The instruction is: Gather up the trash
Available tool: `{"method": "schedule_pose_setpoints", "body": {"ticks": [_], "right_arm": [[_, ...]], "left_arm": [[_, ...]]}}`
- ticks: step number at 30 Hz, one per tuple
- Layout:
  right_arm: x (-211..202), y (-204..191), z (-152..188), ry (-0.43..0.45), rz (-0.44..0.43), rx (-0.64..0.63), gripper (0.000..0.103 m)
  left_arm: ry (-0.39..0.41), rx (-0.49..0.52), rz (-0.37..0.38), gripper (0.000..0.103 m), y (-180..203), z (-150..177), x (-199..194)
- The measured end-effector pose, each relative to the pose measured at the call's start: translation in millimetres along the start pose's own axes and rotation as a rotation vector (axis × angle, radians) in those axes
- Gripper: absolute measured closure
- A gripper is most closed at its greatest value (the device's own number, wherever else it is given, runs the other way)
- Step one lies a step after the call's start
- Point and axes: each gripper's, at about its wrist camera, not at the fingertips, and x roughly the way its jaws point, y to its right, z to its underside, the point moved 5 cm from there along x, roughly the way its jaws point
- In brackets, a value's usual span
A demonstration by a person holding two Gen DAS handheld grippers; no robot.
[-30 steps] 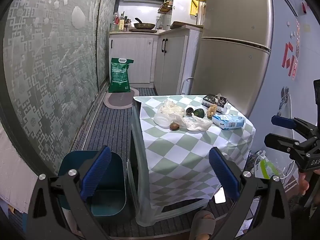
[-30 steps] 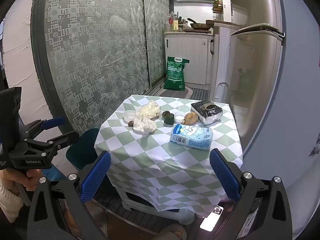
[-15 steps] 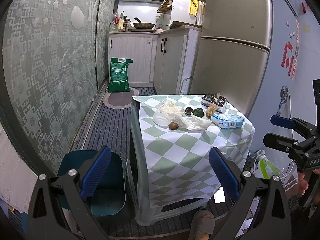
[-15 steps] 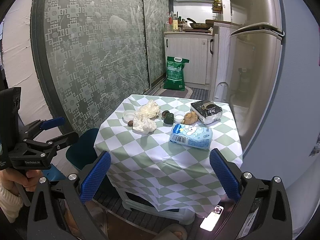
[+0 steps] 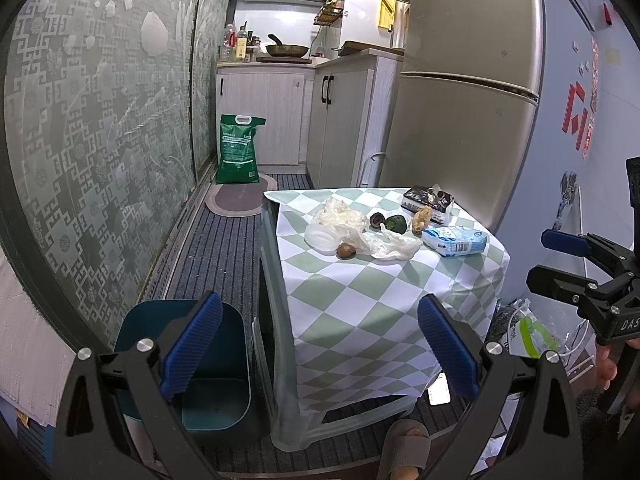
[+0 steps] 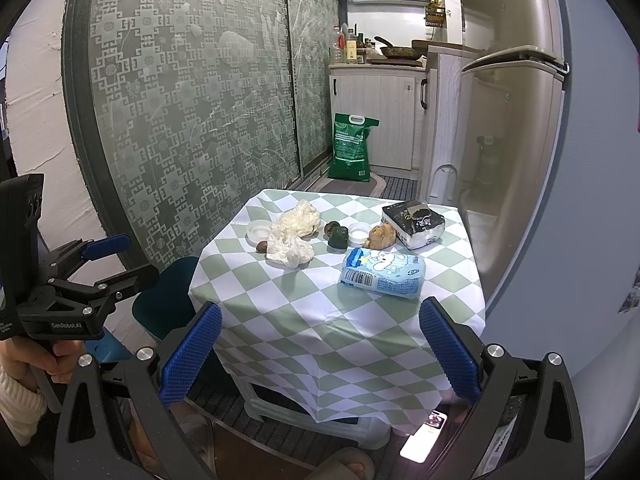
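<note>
Fridge (image 5: 460,120): tall, silver, stands just behind the tabletop on its far right side.
Tabletop (image 6: 320,304): small, covered with a green-and-white checked cloth; all the trash lies on its far half.
Bin (image 5: 200,360): dark teal, open, on the floor just left of the tabletop, below its edge.
Green sack (image 5: 238,148): upright on the floor well behind the tabletop, against the white cupboards.
Left gripper (image 5: 318,354): hovers short of the tabletop's near left corner; jaws spread wide, nothing between them.
Right gripper (image 6: 318,354): hovers short of the tabletop's near edge; jaws spread wide, holding nothing.
Blue packet (image 6: 382,274): lies flat toward the right of the tabletop, nearest of the items to the near edge.
Black packet (image 6: 414,224): torn open, at the tabletop's far right corner.
Crumpled wrappers (image 6: 294,232): two pale wads touching each other, left of the tabletop's middle.
Brown lump (image 6: 382,236): between the black packet and the blue packet.
Dark green lump (image 6: 338,236): at mid-tabletop, just right of the wrappers.
White lids (image 6: 259,229): one by the tabletop's left edge, another just right of the dark green lump.
Small brown ball (image 6: 262,246): touching the near wrapper's left side.
</note>
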Motion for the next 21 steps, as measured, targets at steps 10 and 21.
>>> {"method": "schedule_pose_setpoints", "body": {"ticks": [10,21], "right_arm": [[-0.3,-0.6,1.3,0.001,-0.001,0.0,0.003],[-0.4,-0.5,1.4,0.001,0.0,-0.001,0.003]], "left_arm": [[-0.004,0.001,0.001,0.003,-0.5,0.3,0.0],[-0.005,0.002,0.003,0.003,0.2,3.3,2.8]]}}
